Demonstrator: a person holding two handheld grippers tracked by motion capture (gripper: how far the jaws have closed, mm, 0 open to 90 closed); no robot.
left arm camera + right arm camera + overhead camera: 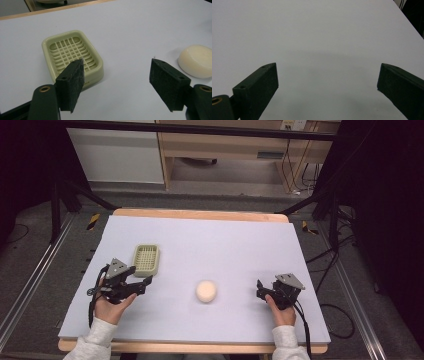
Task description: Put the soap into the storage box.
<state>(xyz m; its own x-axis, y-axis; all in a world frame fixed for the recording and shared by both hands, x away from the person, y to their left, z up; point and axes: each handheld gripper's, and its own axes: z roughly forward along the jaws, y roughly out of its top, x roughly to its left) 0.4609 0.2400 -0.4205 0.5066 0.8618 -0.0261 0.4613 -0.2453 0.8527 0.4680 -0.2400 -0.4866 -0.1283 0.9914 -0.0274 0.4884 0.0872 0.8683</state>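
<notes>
1. Between the jaws of the left gripper (pixel 116 83) lies bare sheet; the jaws stand wide apart and hold nothing.
2. Just beyond the left-hand jaw in the left gripper view sits a soap dish (pixel 72 55), pale green, rectangular with rounded corners, a lattice grid in its floor. It lies flat and empty.
3. Beyond the other jaw in that view lies a bar of soap (pixel 198 60), cream-coloured, round and domed, resting on the sheet and apart from the dish.
4. The right gripper (pixel 328 82) also has its jaws spread wide, with bare sheet between and ahead of them.
5. From the high view, the left gripper (pixel 145 282) is near the table's front left, just in front of the soap dish (pixel 146 259); the soap (pixel 206 291) lies near mid-table, between the two grippers; the right gripper (pixel 260 289) is well to its right.
6. A pale lilac sheet (pixel 225 245) covers the table nearly to its wooden edges (pixel 200 214). Open surface lies behind and to the right of the soap.
7. Each gripper is held in a hand, left hand (pixel 109 308) and right hand (pixel 281 312), with light sleeves at the front edge.
</notes>
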